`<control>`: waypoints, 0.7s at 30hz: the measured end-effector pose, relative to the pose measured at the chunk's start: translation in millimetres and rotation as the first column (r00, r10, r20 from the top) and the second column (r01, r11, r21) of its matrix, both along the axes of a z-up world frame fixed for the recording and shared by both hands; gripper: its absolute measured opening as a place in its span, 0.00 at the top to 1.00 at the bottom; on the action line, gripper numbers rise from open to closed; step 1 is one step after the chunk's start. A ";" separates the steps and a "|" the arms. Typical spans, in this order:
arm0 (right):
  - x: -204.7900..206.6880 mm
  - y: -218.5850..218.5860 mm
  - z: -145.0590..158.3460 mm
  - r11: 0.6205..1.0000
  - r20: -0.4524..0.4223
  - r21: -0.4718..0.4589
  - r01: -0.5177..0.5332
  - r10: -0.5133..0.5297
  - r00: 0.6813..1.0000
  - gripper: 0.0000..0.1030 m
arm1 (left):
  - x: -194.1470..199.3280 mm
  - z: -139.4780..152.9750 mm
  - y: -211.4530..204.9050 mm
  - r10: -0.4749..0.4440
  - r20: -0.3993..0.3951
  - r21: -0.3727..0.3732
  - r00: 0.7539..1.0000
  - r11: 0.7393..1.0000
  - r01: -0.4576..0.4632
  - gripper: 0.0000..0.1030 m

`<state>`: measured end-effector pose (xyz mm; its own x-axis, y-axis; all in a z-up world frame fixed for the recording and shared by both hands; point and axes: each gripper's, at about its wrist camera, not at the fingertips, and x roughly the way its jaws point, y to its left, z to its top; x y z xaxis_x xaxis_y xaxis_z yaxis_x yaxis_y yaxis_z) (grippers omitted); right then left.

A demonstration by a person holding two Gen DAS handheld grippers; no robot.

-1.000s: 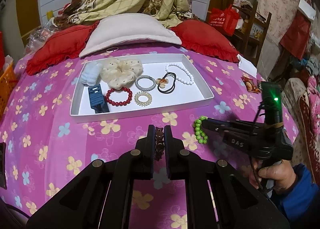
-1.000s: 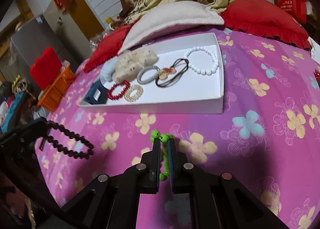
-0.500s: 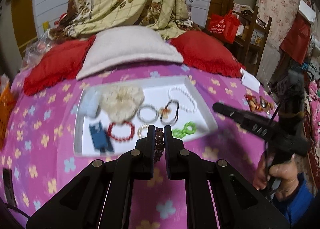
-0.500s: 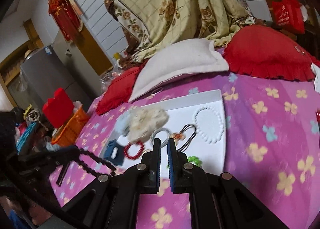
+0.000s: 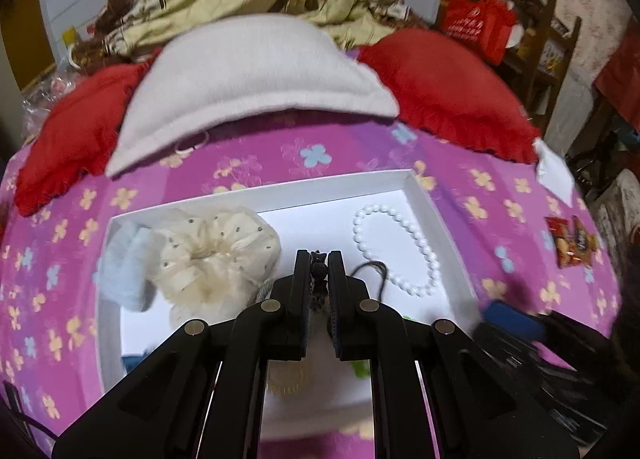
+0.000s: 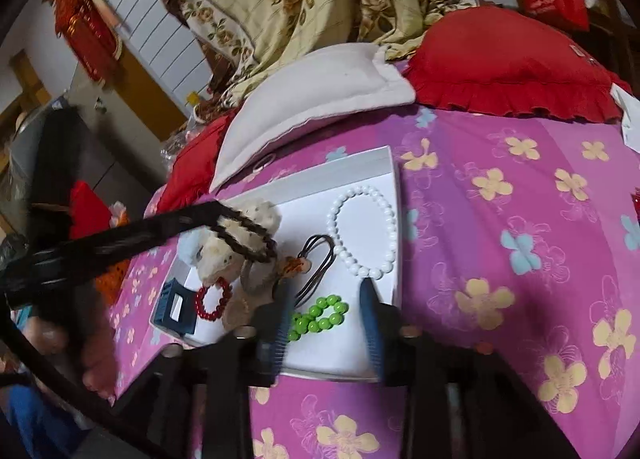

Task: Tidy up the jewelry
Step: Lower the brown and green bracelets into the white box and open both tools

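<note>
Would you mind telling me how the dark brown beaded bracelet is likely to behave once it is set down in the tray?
The dark brown beaded bracelet droops from the left hand-held gripper, so it is probably floppy and may collapse. Its round beads might roll slightly, though the white cardboard tray has walls.

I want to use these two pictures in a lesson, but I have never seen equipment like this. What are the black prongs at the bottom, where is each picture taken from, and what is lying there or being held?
No robot here: a person holds a handheld two-finger gripper in each hand, with a wide-angle camera on each looking along its fingers.

One view is from the left gripper. It is shut on a dark bead bracelet, which the other view shows hanging over the white tray.

The other view is from the right gripper, open just above a green bead bracelet lying in the tray.

The tray sits on a pink flowered bedspread. It also holds a white bead bracelet, a cream scrunchie, a red bead bracelet and a blue clip.
</note>
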<state>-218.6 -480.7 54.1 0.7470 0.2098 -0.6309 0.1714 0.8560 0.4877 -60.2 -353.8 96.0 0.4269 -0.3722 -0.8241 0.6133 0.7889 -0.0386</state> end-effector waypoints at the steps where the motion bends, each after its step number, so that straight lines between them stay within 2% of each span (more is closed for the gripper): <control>1: -0.8 0.5 0.7 1.000 -0.001 -0.003 0.001 -0.001 1.000 0.67 | 4.6 -5.9 -4.1 0.003 0.000 0.013 1.000 1.000 -0.003 0.93; 6: -3.2 -2.7 0.3 1.000 -0.005 -0.010 0.017 -0.017 1.000 0.66 | 16.9 -25.8 -13.6 0.016 -0.012 0.034 1.000 0.999 -0.016 0.93; 10: -3.3 -4.6 -1.9 1.000 -0.013 -0.007 0.026 -0.027 1.000 0.64 | 22.3 -39.6 -13.4 0.024 -0.056 0.036 0.998 0.999 -0.022 0.90; 12: -3.4 -4.0 -2.8 0.999 -0.018 -0.016 0.028 -0.028 0.999 0.64 | 21.7 -41.8 -12.1 0.018 -0.074 0.028 0.997 0.999 -0.016 0.77; 14: -3.6 -2.0 -2.6 0.999 -0.019 -0.026 0.028 -0.028 0.999 0.64 | 19.3 -37.8 -8.5 0.019 -0.074 0.008 0.997 1.000 -0.019 0.67; 15: -3.6 -0.5 -2.4 0.999 -0.020 -0.037 0.027 -0.028 0.999 0.63 | 18.0 -34.7 -6.8 0.019 -0.074 -0.002 0.997 1.000 -0.019 0.65; 21: -4.4 5.1 -1.8 0.998 -0.015 -0.061 0.022 -0.023 1.000 0.63 | -4.7 -4.2 10.8 -0.014 -0.051 -0.063 0.999 0.998 0.011 0.65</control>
